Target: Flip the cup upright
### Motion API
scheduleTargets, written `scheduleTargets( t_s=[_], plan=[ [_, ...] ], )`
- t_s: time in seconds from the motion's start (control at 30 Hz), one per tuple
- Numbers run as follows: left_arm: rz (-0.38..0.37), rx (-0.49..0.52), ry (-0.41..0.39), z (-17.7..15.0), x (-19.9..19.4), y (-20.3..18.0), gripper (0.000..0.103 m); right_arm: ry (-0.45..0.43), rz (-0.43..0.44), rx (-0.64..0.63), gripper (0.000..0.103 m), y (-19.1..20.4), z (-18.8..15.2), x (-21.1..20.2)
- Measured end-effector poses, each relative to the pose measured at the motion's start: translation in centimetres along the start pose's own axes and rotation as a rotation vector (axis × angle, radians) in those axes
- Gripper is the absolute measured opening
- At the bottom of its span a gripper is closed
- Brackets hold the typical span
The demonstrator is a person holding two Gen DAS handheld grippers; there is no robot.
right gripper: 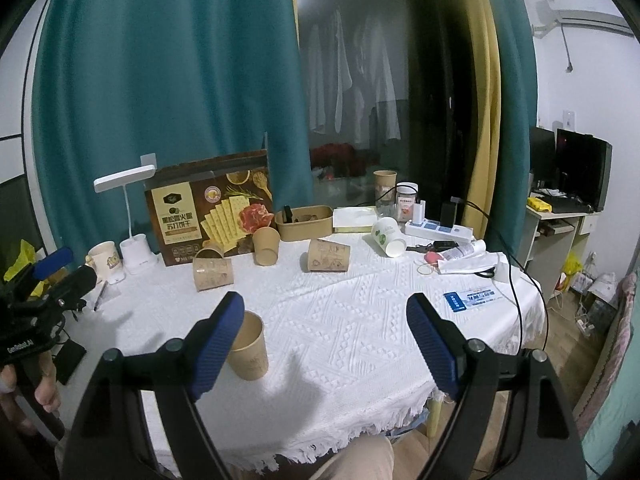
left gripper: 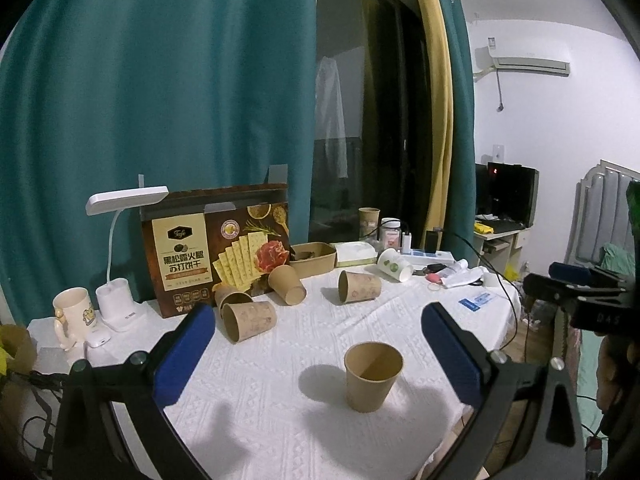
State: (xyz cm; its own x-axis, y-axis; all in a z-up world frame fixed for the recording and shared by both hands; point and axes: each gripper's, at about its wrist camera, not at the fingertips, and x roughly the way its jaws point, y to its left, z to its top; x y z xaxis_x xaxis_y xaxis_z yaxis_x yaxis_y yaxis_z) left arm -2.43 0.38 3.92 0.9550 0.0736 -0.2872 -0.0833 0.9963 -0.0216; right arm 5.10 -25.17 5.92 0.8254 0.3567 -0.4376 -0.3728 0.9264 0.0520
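A plain brown paper cup (left gripper: 372, 380) stands upright, mouth up, on the white tablecloth (left gripper: 304, 332); it also shows in the right wrist view (right gripper: 249, 347), partly behind my right gripper's left finger. My left gripper (left gripper: 320, 320) is open and empty, held above and behind that cup. My right gripper (right gripper: 324, 310) is open and empty over the cloth, to the cup's right. Several patterned brown cups lie on their sides farther back: one (left gripper: 249, 319), one (left gripper: 359, 286), one plain (left gripper: 286, 285); they also show in the right wrist view (right gripper: 213, 274) (right gripper: 329, 255).
A cracker box (left gripper: 218, 248), white desk lamp (left gripper: 120, 280), mug (left gripper: 74, 314), brown tray (left gripper: 313, 258), a tipped white cup (left gripper: 394, 265), power strip (right gripper: 438, 229) and small clutter line the back. A blue card (right gripper: 469, 300) lies at right. The table edge (right gripper: 360, 436) is near.
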Motion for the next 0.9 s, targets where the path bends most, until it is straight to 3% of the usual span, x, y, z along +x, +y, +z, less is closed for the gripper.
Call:
scheduleTargets(
  t_s=[0.9],
  plan=[
    [0.014, -0.038, -0.014, -0.2, 0.2, 0.4, 0.103, 0.014, 0.011, -0.009, 0.081, 0.0, -0.7, 1.2]
  ],
)
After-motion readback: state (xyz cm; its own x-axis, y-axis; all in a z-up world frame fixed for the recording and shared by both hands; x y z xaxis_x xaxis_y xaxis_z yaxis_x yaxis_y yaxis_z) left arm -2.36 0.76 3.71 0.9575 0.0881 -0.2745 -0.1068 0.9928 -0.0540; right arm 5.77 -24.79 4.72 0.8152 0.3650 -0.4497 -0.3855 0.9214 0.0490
